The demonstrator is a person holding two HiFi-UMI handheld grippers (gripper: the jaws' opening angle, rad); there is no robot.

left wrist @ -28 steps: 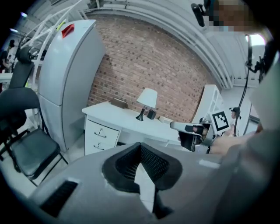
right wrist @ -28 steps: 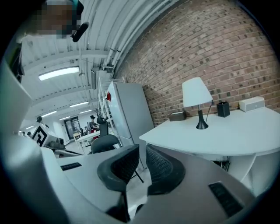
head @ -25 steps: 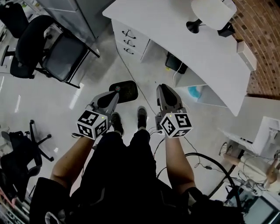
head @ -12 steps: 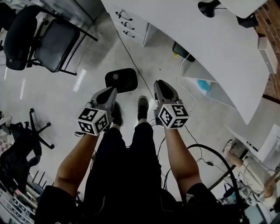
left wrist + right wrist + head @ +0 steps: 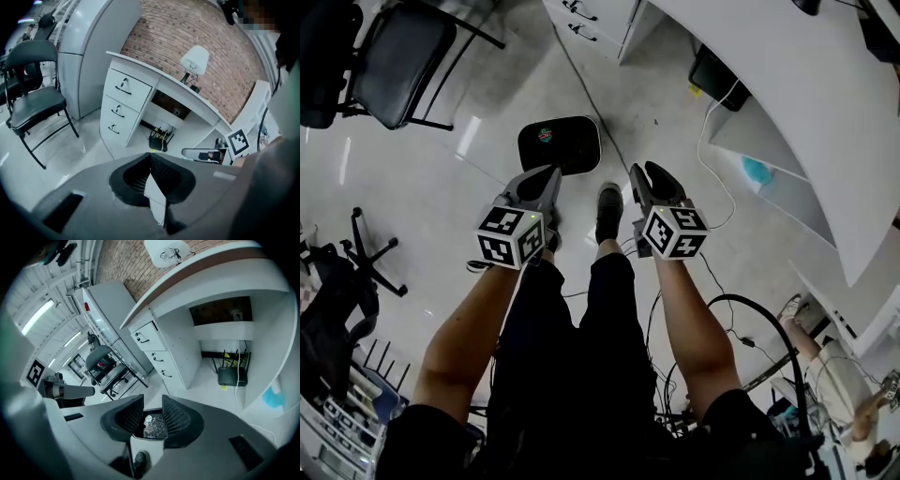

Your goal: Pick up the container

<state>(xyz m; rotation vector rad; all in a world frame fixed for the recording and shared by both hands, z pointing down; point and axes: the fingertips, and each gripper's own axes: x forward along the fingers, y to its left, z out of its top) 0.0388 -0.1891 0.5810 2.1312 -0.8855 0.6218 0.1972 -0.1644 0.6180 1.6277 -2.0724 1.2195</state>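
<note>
The black rounded-rectangular container (image 5: 560, 145) lies on the floor (image 5: 469, 187), ahead of and below both tools. The left hand-held gripper (image 5: 547, 175) is closed and empty. The right hand-held gripper (image 5: 649, 174) has just been parting its jaws, with nothing between them (the container shows only beyond the gap). Best to lower squarely over one edge before squeezing.

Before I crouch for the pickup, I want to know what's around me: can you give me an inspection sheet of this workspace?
Surface: glossy pale floor.
Job's things: black container on the floor ahead of the shoes, untouched.
Clutter: black chair upper left; black box under the white desk.
Grippers: left gripper shut, empty; right gripper jaws have just been opening, nothing held between them.
Cables: white cable running from that box; black cables looped at right.
Surroundings: drawers, brick wall.
</note>
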